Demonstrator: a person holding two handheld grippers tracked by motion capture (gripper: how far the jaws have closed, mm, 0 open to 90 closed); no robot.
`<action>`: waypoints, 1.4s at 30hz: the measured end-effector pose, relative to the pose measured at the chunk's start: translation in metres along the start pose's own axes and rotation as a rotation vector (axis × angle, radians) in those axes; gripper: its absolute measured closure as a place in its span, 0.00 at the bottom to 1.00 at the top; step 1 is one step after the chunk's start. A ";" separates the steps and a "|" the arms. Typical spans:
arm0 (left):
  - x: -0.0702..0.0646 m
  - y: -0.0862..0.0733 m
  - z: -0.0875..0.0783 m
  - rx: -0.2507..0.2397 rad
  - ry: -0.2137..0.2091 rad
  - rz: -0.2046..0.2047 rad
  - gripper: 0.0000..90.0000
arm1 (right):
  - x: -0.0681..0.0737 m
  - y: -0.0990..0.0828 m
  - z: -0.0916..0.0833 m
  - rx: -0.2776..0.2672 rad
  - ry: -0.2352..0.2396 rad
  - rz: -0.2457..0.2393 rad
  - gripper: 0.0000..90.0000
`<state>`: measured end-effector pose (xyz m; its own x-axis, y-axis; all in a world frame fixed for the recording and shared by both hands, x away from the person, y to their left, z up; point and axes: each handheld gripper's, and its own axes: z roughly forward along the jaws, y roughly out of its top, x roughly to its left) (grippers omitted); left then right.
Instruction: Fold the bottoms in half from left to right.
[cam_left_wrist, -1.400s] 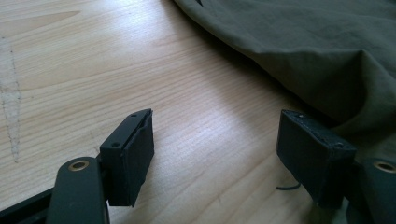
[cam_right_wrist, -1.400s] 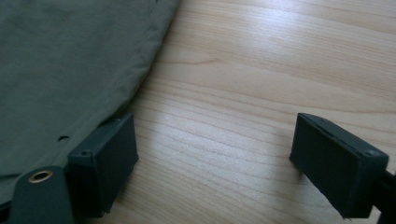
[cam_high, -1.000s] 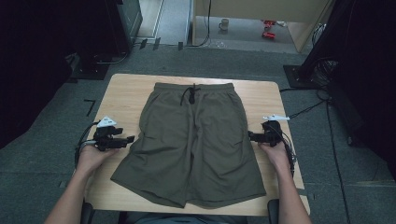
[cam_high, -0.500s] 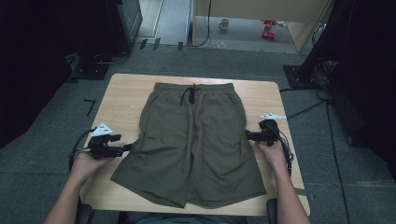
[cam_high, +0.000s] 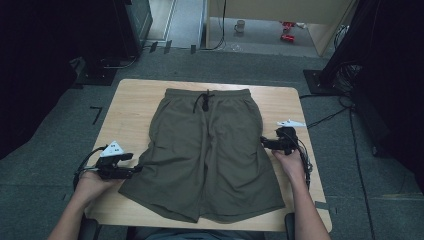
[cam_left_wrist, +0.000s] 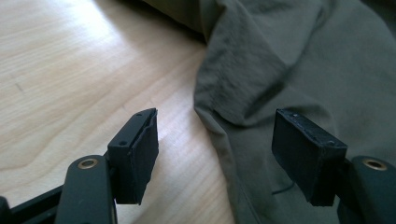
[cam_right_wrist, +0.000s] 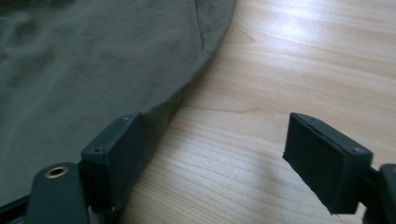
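A pair of olive shorts (cam_high: 210, 150) lies flat on the table (cam_high: 135, 100), waistband toward the far edge, both legs toward the near edge, the hems close to that edge. A dark drawstring (cam_high: 204, 99) rests at the middle of the waistband. The left tongs (cam_high: 137, 170) sit low at the table's left edge, just beside the outer seam of the left leg of the shorts. In the left gripper view the left tongs (cam_left_wrist: 215, 149) stand apart, with the folded edge of the shorts (cam_left_wrist: 280, 70) lying between the jaws and no pad pressing on it. The right tongs (cam_high: 264, 142) sit near the table's right edge, at the outer seam of the right leg of the shorts. In the right gripper view the right tongs (cam_right_wrist: 215, 158) stand apart after closing slightly; one jaw is at the edge of the shorts (cam_right_wrist: 93, 65), the other over bare table (cam_right_wrist: 289, 60), with nothing clamped.
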<state>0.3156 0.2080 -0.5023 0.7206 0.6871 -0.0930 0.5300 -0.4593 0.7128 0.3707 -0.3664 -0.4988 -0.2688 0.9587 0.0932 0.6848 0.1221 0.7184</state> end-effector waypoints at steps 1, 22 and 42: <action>0.000 0.000 0.000 0.000 0.000 0.000 0.35 | 0.000 0.000 0.000 0.000 0.000 0.000 0.23; -0.013 -0.011 0.006 -0.022 0.056 0.058 0.41 | 0.023 0.026 0.013 -0.025 0.094 -0.034 0.31; -0.020 -0.013 0.008 -0.045 0.046 0.064 0.49 | 0.077 0.066 0.035 -0.040 0.172 -0.109 0.38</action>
<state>0.2979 0.1954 -0.5152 0.7307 0.6826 -0.0155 0.4621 -0.4778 0.7471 0.4185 -0.2751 -0.4680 -0.4540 0.8819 0.1271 0.6185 0.2093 0.7574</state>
